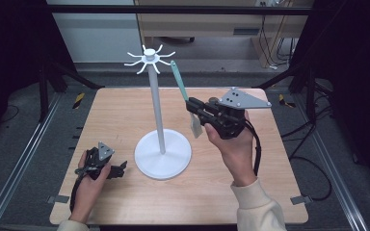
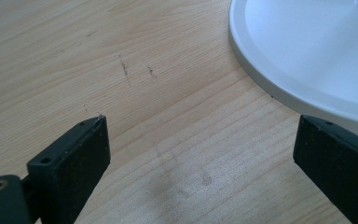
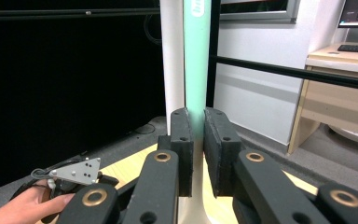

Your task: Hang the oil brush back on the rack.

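Observation:
A white stand rises from a round base [image 1: 163, 154] on the wooden table [image 1: 120, 110]; its pole [image 1: 157, 106] ends in a ring of hooks [image 1: 149, 57]. My right gripper [image 1: 192, 107] is held above the table to the right of the pole and is shut on a teal-handled spatula [image 1: 178, 81], handle pointing up toward the hooks and pale blade [image 1: 195, 126] hanging below. In the right gripper view the pads [image 3: 183, 140] press on the teal handle [image 3: 196, 56], with the pole [image 3: 171, 56] just behind. My left gripper [image 1: 121, 168] rests open on the table left of the base [image 2: 307, 56].
Dark frame posts and a crossbar [image 1: 173, 9] surround the table. A desk [image 1: 212, 24] stands behind it, and cables [image 1: 313, 163] run on the floor at the right. Bare wood [image 2: 144, 93] lies between the left gripper's jaws.

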{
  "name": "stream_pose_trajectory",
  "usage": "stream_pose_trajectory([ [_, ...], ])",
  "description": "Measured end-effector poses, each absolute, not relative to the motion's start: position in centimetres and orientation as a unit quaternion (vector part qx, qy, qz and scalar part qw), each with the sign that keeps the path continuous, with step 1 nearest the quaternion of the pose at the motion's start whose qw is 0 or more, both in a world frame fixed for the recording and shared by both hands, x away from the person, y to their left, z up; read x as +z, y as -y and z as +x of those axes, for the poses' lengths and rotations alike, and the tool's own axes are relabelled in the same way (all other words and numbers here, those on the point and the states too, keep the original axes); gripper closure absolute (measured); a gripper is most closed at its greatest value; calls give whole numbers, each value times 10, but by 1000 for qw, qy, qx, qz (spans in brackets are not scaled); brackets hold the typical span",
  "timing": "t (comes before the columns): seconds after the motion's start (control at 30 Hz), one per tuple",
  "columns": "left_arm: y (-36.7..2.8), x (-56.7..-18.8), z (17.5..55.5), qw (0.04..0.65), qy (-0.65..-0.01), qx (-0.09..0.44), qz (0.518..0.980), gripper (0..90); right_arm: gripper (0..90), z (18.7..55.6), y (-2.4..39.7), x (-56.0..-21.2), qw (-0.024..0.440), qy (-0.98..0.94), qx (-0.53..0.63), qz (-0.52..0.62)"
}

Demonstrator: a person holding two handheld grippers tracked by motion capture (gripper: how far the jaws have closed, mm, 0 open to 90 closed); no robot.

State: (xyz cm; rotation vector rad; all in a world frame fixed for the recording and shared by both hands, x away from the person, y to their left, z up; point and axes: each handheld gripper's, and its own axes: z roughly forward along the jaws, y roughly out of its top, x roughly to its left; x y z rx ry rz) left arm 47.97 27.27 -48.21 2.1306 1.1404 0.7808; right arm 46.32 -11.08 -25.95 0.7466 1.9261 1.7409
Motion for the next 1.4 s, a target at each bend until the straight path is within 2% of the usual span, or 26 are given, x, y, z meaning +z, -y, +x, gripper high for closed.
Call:
stream_pose_trajectory([
  [0.7,-273,-482,480,295,-429,294,802,33,824,476,96,-265,203,-702,628,268],
  [1.4,-273,-482,479,295,-429,293,802,33,823,480,86,-268,213,-701,624,270],
])
